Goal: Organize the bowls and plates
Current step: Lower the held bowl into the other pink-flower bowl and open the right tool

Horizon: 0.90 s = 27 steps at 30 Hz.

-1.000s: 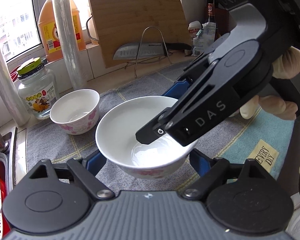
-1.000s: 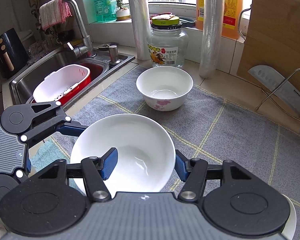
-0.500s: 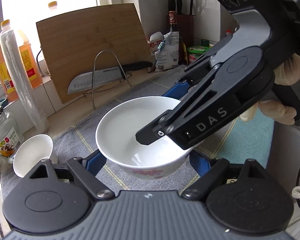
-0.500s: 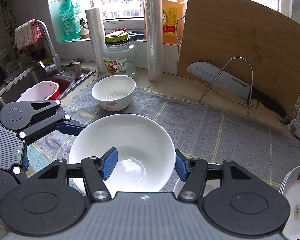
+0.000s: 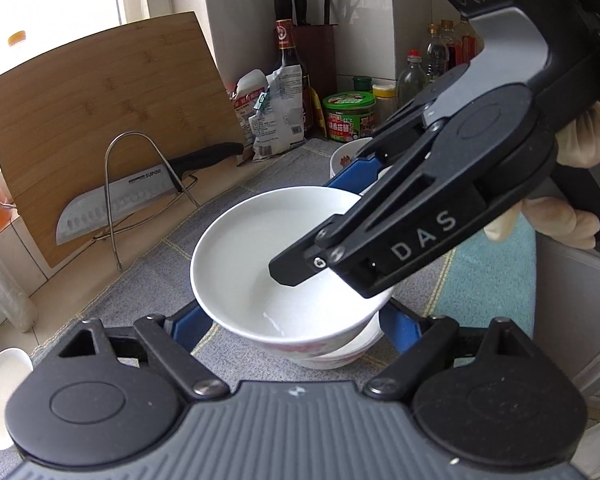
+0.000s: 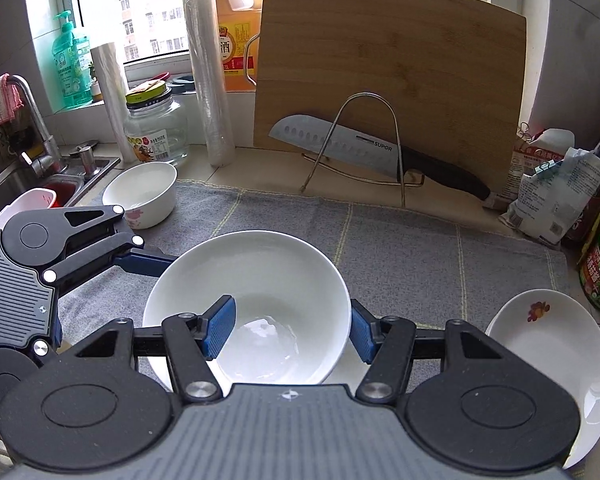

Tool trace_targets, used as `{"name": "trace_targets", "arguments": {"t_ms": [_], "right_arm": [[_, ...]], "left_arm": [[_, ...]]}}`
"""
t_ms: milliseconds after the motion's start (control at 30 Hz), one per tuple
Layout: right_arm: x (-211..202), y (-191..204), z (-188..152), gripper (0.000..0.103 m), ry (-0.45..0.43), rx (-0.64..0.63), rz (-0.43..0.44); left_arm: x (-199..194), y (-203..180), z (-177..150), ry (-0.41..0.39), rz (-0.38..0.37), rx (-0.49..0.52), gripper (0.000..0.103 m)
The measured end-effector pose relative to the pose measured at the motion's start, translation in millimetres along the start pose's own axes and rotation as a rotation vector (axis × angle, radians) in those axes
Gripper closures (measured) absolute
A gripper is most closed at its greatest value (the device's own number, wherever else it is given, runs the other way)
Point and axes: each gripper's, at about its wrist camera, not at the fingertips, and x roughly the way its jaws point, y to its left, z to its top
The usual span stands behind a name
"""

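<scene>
A white bowl (image 6: 256, 292) is gripped across its rim by the right claw (image 6: 290, 330) and flanked, whether gripped cannot be told, by the left claw (image 5: 296, 320), over another bowl (image 5: 356, 350) on the table's mat (image 6: 420, 248). Stacking is judged under way; next, lowering squarely and release are called for.

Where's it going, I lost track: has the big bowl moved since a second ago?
Yes: the big bowl moved right, away from the glass jar.
</scene>
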Motion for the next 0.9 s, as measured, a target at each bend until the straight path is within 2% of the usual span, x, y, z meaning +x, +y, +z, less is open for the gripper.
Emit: {"name": "trace_targets", "arguments": {"t_ms": [400, 567, 900], "right_arm": [[14.6, -28.8, -12.0, 0.038, 0.034, 0.059, 0.008], [20.2, -31.1, -16.5, 0.038, 0.047, 0.069, 0.022], [22.2, -32.7, -17.4, 0.038, 0.05, 0.07, 0.029]], "left_arm": [[32.0, -2.9, 4.1, 0.053, -0.036, 0.001, 0.013], [36.7, -2.9, 2.9, 0.08, -0.04, 0.0, 0.013], [36.0, -1.2, 2.6, 0.085, -0.051, -0.014, 0.013]]}}
